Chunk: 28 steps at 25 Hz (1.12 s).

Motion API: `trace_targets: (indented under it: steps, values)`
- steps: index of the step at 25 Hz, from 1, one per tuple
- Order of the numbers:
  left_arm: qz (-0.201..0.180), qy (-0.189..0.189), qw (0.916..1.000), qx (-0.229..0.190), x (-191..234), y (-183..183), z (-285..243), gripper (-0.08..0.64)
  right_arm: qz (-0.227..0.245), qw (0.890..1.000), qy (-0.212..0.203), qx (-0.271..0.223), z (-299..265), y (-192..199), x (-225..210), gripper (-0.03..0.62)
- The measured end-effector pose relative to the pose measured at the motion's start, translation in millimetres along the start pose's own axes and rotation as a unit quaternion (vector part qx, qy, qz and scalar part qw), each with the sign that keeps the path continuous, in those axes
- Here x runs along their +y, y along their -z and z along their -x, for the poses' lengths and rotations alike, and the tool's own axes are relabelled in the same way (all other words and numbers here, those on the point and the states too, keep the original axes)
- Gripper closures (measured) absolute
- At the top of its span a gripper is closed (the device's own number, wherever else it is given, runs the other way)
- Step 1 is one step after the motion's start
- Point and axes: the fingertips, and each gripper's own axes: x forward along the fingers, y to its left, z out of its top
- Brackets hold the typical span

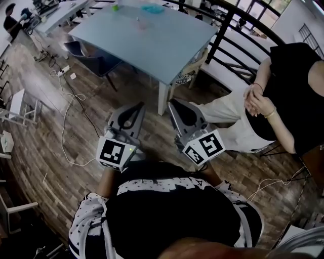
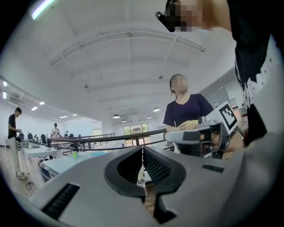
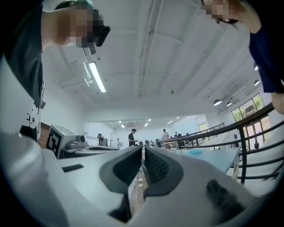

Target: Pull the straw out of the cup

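Far ahead on the pale blue table stands a small pale cup; its straw is too small to make out. I hold both grippers close to my body, over the wooden floor and well short of the table. The left gripper is shut with nothing in it, and its jaws meet in the left gripper view. The right gripper is also shut and holds nothing, its jaws pressed together in the right gripper view. Neither gripper view shows the cup.
A blue dish and a green object lie at the table's far end. A dark blue chair stands at its left. A person sits at the right by a black railing. White cables trail across the floor.
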Motion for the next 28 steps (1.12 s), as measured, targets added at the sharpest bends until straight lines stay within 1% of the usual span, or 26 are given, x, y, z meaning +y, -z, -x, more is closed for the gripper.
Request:
trace_targets:
  steps: [4, 8, 17, 28]
  values:
    - [0.005, 0.003, 1.0000, 0.000, 13, 3, -2, 0.546, 0.002, 1.000, 0.001, 0.004, -14, 3, 1, 0.561]
    - [0.005, 0.011, 0.9999, 0.007, 22, 7, -5, 0.546, 0.001, 1.000, 0.010, 0.005, -22, 3, -1, 0.561]
    - [0.014, 0.026, 0.9995, 0.006, 49, 14, -9, 0.546, 0.007, 1.000, 0.025, 0.013, -49, 7, 2, 0.561]
    - [0.020, 0.046, 0.9987, -0.005, 86, 17, -23, 0.546, 0.019, 0.999, 0.042, 0.019, -85, 8, -3, 0.561]
